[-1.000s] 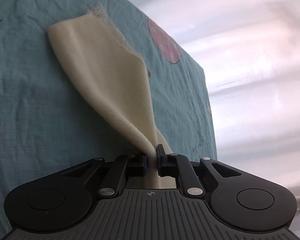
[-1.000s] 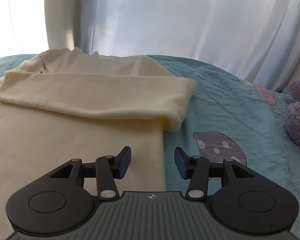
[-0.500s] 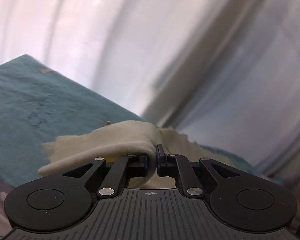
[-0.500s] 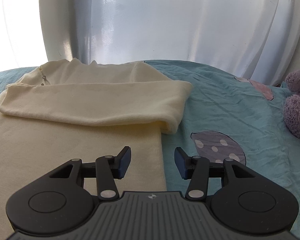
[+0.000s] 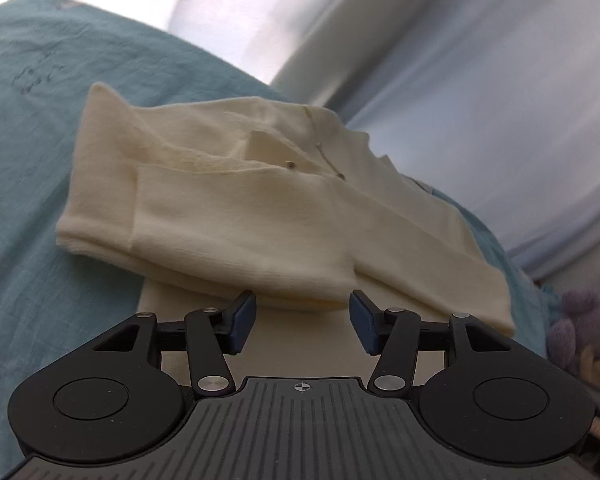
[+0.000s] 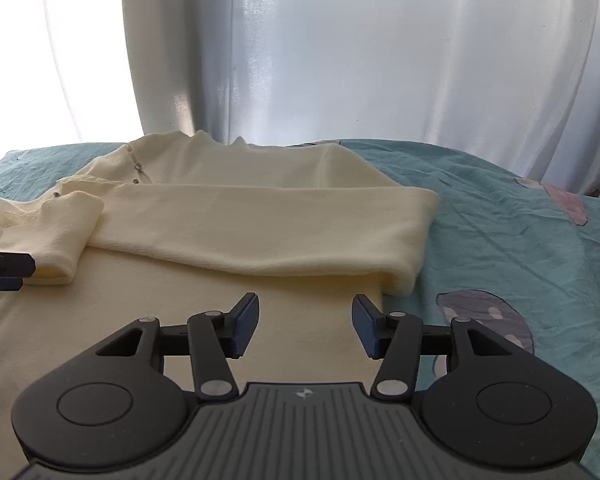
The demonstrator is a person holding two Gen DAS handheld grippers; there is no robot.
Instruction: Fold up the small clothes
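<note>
Now the left gripper [image 5: 302,322], jaws just opened and empty, hovers near the folded sleeve [image 5: 240,232] of the cream sweater [image 6: 260,224]; the right gripper [image 6: 305,326], jaws apart, perhaps just clears its hem.

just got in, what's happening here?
A person with two handheld grippers is folding a cream sweater on a teal sheet. Both sleeves lie folded across its chest. The left gripper has just been opening and has nothing between its fingers, with the left sleeve lying just ahead. The right gripper hovers open over the body.
</note>
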